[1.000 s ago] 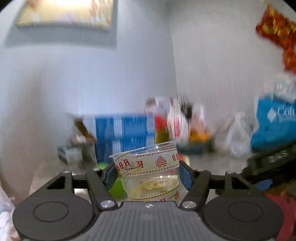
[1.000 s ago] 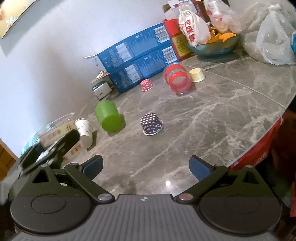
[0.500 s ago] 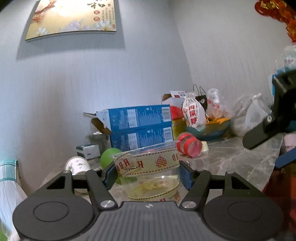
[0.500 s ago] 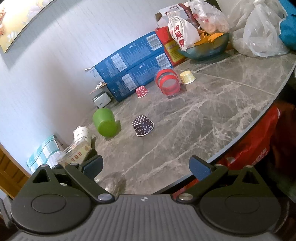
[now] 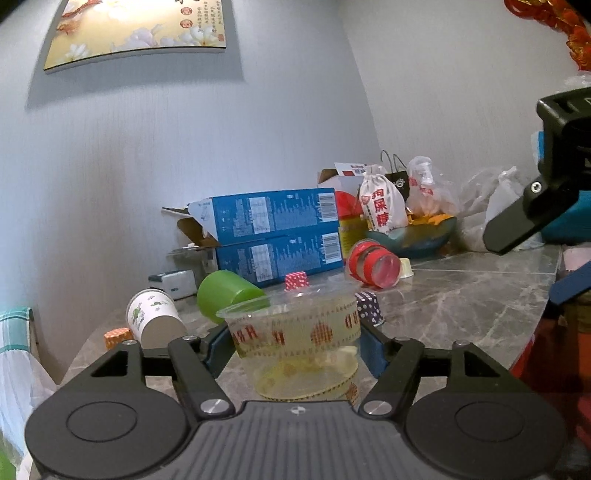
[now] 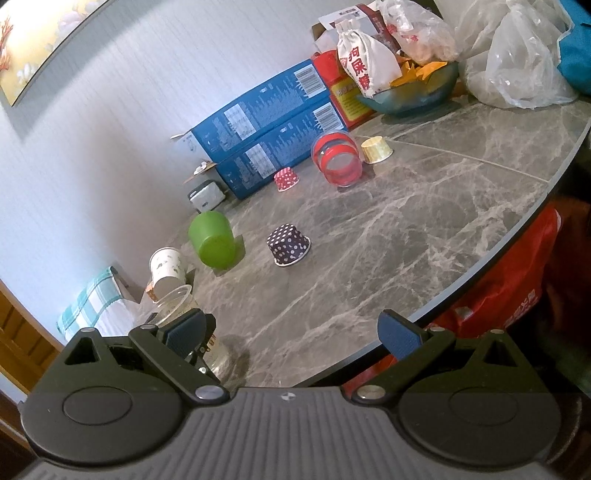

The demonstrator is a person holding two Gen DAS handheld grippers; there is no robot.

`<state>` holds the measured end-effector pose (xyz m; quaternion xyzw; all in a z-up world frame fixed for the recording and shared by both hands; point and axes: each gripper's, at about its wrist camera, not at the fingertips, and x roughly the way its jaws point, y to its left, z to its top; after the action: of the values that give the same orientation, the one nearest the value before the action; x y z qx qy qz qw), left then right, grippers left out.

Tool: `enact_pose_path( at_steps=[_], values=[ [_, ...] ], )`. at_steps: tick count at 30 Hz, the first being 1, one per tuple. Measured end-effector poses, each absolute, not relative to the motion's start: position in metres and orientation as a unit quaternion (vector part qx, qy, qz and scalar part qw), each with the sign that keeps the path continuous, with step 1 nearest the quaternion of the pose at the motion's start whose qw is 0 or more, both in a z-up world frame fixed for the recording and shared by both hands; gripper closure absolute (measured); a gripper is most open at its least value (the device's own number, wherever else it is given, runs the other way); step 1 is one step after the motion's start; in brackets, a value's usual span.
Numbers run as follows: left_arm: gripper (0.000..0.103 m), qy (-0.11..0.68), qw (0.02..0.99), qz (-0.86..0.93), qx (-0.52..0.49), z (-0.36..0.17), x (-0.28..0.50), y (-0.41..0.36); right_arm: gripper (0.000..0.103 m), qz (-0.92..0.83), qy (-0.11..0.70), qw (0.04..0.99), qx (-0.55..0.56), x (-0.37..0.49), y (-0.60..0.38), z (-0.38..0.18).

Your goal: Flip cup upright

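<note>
Clear plastic cup point(image 5: 295, 347), ribbon-wrapped with red print, stands mouth-up between blue pads of left gripper point(image 5: 293, 350), jaws closed against its sides, base at near edge of grey marble table point(image 6: 388, 236). Right gripper point(image 6: 291, 334) spread wide, holding nothing, above table edge to right of cup. Beyond cup: green cup point(image 5: 229, 301) and white paper cup point(image 5: 153, 321) on their sides, polka-dot cup point(image 6: 288, 245) inverted, red-banded cup point(image 5: 373, 262) on its side farther back.

A framed floral painting point(image 5: 136, 31) hangs high on the pale, finely ribbed wall point(image 5: 147, 155). Below it runs the grey marble surface point(image 6: 406, 221) (white-veined, glossy), its curved edge farthest from the painting.
</note>
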<state>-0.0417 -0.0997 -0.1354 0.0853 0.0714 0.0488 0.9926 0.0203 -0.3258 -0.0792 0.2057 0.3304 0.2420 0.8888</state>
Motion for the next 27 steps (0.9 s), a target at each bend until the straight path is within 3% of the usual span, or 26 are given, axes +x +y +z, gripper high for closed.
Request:
enact_pose_path(
  at_steps=[1,4,17,27],
  values=[
    [0.016,0.076,0.993,0.042,0.083,-0.135,-0.042,-0.098,0.002,0.242,0.331,0.889,0.204,0.020,-0.325,-0.079],
    [0.005,0.097,0.993,0.020,0.071,-0.135,-0.040,-0.092,0.002,0.245,0.330,0.891,0.194,0.019,-0.320,-0.078],
    [0.004,0.191,0.980,-0.053,-0.006,-0.137,-0.075,-0.035,0.002,0.259,0.297,0.908,0.142,0.003,-0.300,-0.073],
    [0.004,0.269,0.962,-0.032,-0.041,-0.051,-0.111,-0.003,0.001,0.236,0.188,0.953,-0.013,-0.061,-0.267,-0.022]
  ],
)
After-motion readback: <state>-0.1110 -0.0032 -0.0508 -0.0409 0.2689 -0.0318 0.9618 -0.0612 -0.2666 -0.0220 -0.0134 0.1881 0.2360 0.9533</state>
